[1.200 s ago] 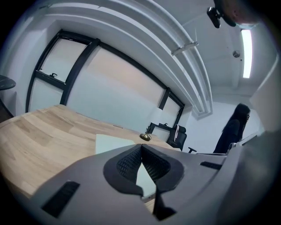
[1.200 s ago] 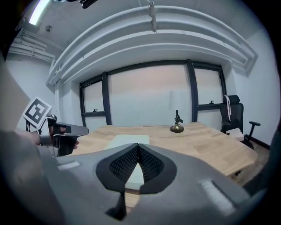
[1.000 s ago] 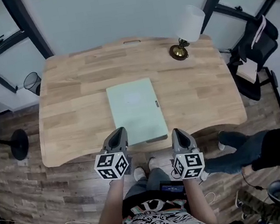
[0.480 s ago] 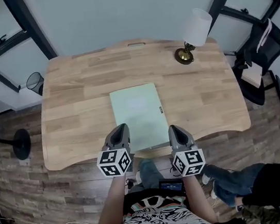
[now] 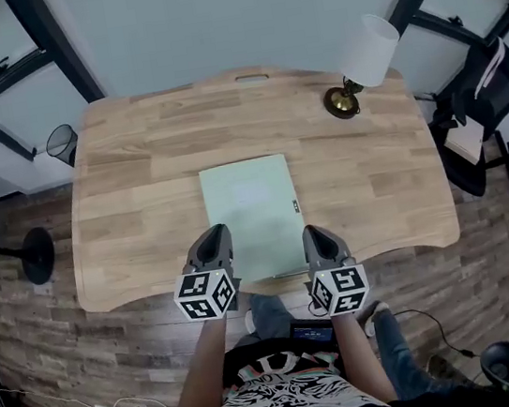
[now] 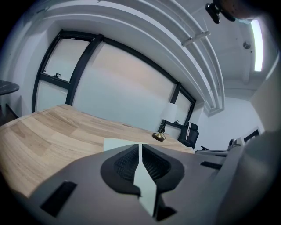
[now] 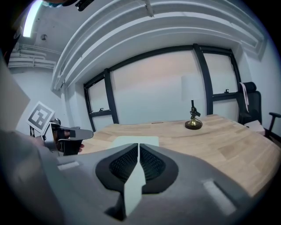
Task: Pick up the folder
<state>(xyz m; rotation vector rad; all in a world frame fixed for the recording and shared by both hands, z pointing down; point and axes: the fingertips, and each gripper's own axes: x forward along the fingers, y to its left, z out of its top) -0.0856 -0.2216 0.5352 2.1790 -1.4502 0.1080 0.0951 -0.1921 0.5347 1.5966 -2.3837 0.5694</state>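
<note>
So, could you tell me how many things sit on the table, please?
2: the green folder lies flat by the near edge; the lamp stands at the far right corner. None seems hidden.

Bright, even, soft light lies on the table. A ceiling lamp glares in the left gripper view. Every view bends strongly at the edges.

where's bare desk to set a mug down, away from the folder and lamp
The desk is barest left of the folder, out to its left edge. Its right side is bare too, nearer than the lamp. Crowded: the middle of the near edge, where the left gripper and right gripper hover at the folder's near corners.
</note>
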